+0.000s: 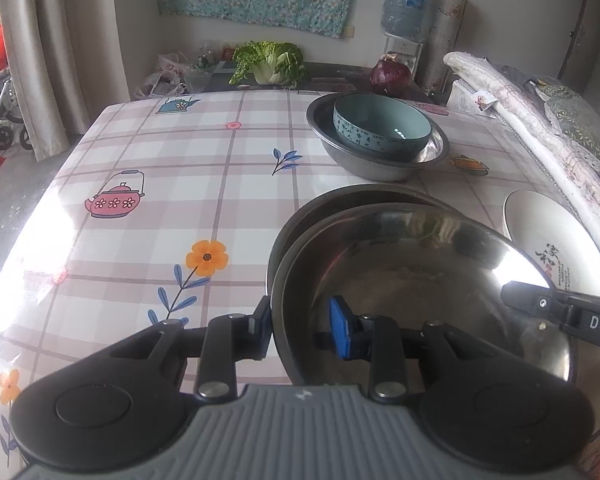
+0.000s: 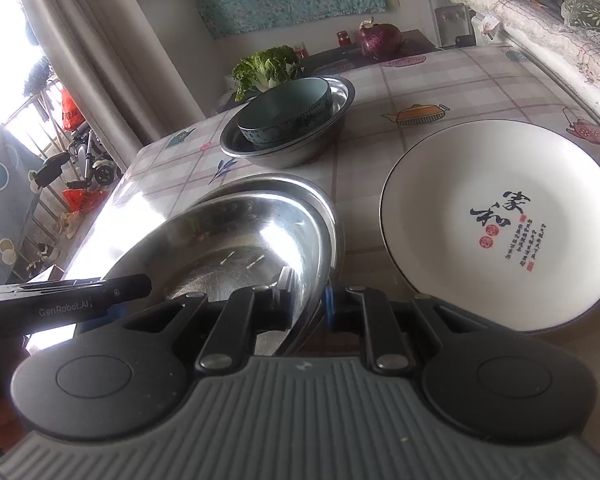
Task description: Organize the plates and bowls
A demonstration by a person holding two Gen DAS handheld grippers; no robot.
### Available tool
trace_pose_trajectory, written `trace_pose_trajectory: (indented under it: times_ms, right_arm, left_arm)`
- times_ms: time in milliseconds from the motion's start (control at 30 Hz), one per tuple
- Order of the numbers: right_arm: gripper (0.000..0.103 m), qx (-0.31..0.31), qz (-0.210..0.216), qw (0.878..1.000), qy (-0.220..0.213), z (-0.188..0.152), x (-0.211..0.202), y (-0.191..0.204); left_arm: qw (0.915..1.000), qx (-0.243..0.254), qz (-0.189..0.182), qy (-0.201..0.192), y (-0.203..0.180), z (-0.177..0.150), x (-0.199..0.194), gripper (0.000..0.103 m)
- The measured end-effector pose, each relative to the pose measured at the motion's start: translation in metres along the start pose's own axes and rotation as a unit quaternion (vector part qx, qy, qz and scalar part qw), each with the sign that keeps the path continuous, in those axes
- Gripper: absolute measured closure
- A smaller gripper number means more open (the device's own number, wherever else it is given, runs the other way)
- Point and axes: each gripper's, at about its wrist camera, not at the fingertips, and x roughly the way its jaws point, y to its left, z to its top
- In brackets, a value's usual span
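Both grippers hold one shiny steel dish (image 1: 400,264) (image 2: 236,240) by opposite rims. It sits tilted just over a second steel dish (image 1: 360,190) (image 2: 268,179) on the table; I cannot tell whether they touch. In the left wrist view my left gripper (image 1: 300,326) is shut on the dish's near-left rim, one finger outside and the blue pad inside. My right gripper (image 2: 306,300) is shut on the near-right rim. A white plate (image 2: 500,220) (image 1: 540,232) with black calligraphy lies to the right. Farther back, a teal bowl (image 1: 380,120) (image 2: 284,100) rests in a steel basin (image 1: 380,168) (image 2: 292,156).
The table wears a plaid cloth (image 1: 180,160) with teapots and flowers. Folded bedding (image 1: 540,120) lines its right edge. Behind it a dark side table carries a cabbage (image 1: 268,60) and a red onion (image 1: 390,74). Curtains hang at the left.
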Motion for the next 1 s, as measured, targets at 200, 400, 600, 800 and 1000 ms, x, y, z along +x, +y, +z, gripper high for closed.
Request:
trace_pose_trajectory:
  times_ms: [200, 400, 600, 800, 1000]
  right_arm:
    - [0.088, -0.003, -0.004, 1.000, 0.003, 0.007, 0.009, 0.002]
    - [0.088, -0.009, -0.010, 1.000, 0.003, 0.008, 0.016, 0.005]
    - [0.085, -0.011, -0.010, 1.000, 0.004, 0.011, 0.021, 0.004]
    - [0.079, -0.010, -0.008, 1.000, 0.003, 0.015, 0.028, 0.005]
    - [0.075, -0.008, -0.003, 1.000, 0.008, 0.017, 0.034, 0.005]
  left_arm:
    - [1.0000, 0.007, 0.001, -0.003, 0.002, 0.003, 0.004, 0.072]
    - [1.0000, 0.010, 0.000, 0.003, 0.003, 0.005, 0.009, 0.072]
    - [0.9999, 0.010, 0.002, 0.003, 0.003, 0.006, 0.010, 0.070]
    - [1.0000, 0.008, 0.000, 0.002, 0.003, 0.006, 0.009, 0.067]
    - [1.0000, 0.003, -0.006, 0.003, 0.003, 0.007, 0.007, 0.061]
